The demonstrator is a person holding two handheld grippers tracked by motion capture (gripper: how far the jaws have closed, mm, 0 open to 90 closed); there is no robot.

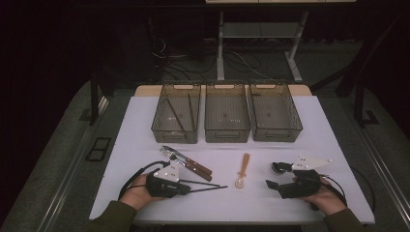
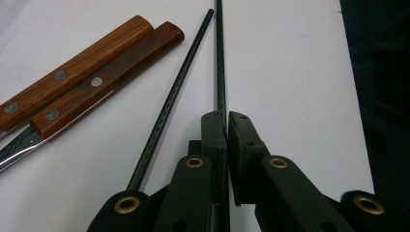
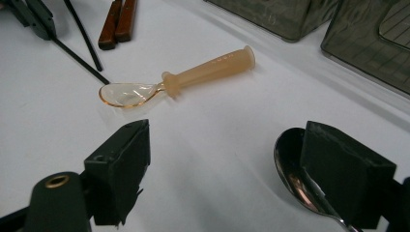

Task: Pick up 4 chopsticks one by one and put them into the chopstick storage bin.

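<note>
On the white table (image 1: 145,116), the left gripper (image 2: 227,126) clamps one thin black chopstick (image 2: 220,58) beside its twin (image 2: 170,101); the right gripper (image 3: 225,166) stands wide open, empty, beside a metal spoon (image 3: 290,159).

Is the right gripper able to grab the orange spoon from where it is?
Probably yes: the right gripper is open, and bare table lies between it and the orange spoon.

A white desk (image 1: 145,125) stands in a dim room, lit from above while the surroundings fall into darkness. Grey carpet (image 1: 58,159) covers the floor around it. Behind the desk, a tangle of dark cables (image 1: 174,60) lies on the floor beside the pale metal legs of another table (image 1: 221,48).
</note>
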